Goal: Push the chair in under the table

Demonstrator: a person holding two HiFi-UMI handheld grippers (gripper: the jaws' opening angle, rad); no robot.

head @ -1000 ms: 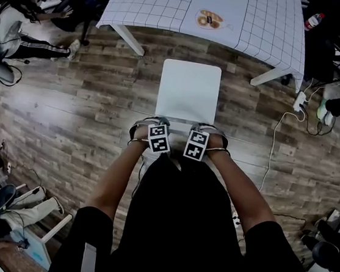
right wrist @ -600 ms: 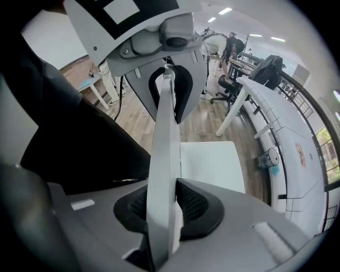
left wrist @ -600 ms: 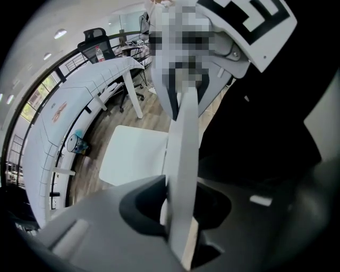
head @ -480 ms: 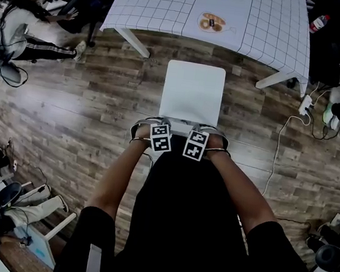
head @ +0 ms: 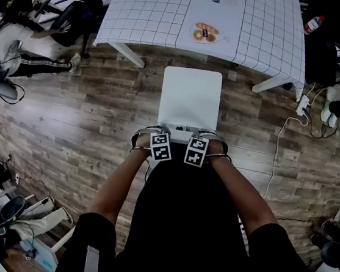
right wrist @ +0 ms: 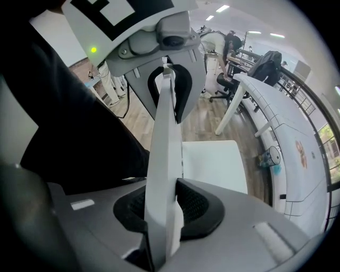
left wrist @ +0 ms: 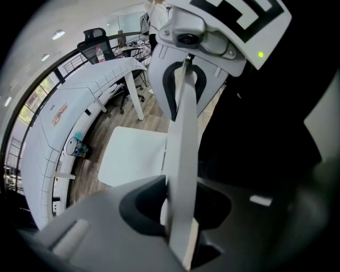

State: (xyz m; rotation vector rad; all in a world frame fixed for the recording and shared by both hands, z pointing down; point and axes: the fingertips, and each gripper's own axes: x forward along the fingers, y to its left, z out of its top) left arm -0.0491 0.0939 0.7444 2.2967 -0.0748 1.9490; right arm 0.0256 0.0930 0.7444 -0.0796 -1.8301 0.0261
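The person, standing in dark clothing, is reaching both arms forward and down over the chair (head: 189, 101).

The left gripper (head: 157, 131) is pointing downward and pinching the top edge of the white backrest (left wrist: 182, 154), its pads pressing on both faces.

The right gripper (head: 201, 136), just beside it on the same edge, is also gripping the backrest. Its jaws have just been opening a little, yet the panel is sitting between the pads and both are bearing on it.

The white seat (head: 190, 95) is extending away from the person over the wood-plank floor (head: 69, 107). Its far edge is standing just short of the near edge of the table (head: 155, 7), with a narrow strip of floor showing between them.

The seat is lining up between the two near table legs (head: 126, 53).

The table is wearing a grid-patterned white cloth, with a round orange print (head: 203, 32) lying near its front edge.

A white power strip (head: 302, 104) is lying on the floor to the right.
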